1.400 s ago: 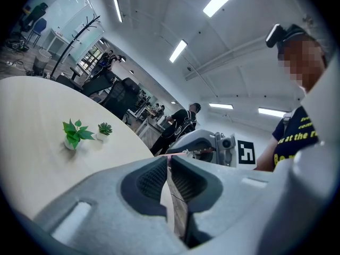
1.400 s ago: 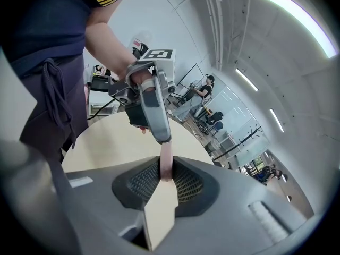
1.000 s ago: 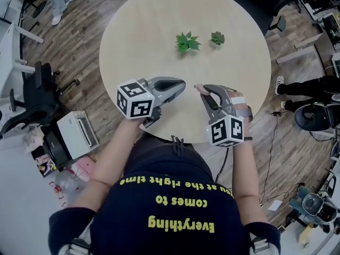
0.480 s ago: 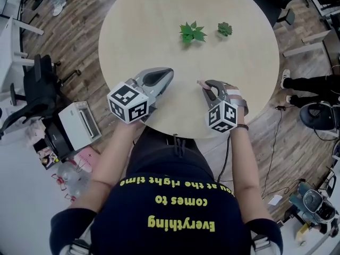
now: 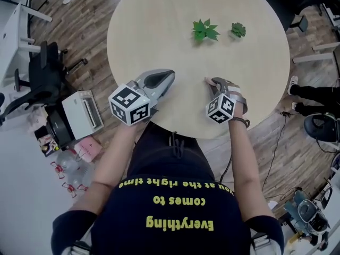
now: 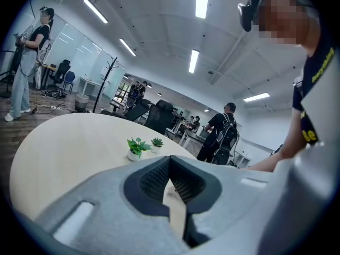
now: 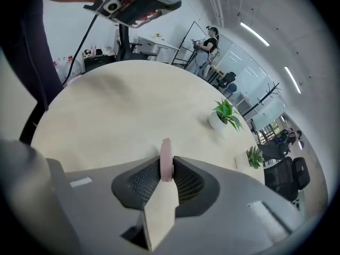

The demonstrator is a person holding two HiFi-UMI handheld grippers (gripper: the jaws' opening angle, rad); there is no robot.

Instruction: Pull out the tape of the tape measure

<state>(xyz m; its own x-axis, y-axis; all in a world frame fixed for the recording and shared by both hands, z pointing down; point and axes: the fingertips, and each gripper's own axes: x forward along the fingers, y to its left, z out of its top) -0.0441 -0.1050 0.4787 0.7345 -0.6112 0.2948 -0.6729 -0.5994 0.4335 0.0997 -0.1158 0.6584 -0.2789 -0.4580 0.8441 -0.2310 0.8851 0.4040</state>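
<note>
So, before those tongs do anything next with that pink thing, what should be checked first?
1. Right tongs clamped on the pink tape measure: ok.
2. Left tongs ready to take the tape end: not ok, shut and empty.
3. Tape end in sight to grab: cannot tell.
4. Bare table ahead of both tongs: ok.
5. Nearest potted plant apart from both tongs: ok.

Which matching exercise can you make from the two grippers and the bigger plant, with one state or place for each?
Things:
1. left gripper
2. right gripper
3. bigger plant

States or places:
A. on the table, beyond both grippers
B. shut on the pink tape measure
C. shut, nothing between the jaws

Pairs: 1-C, 2-B, 3-A.
</note>
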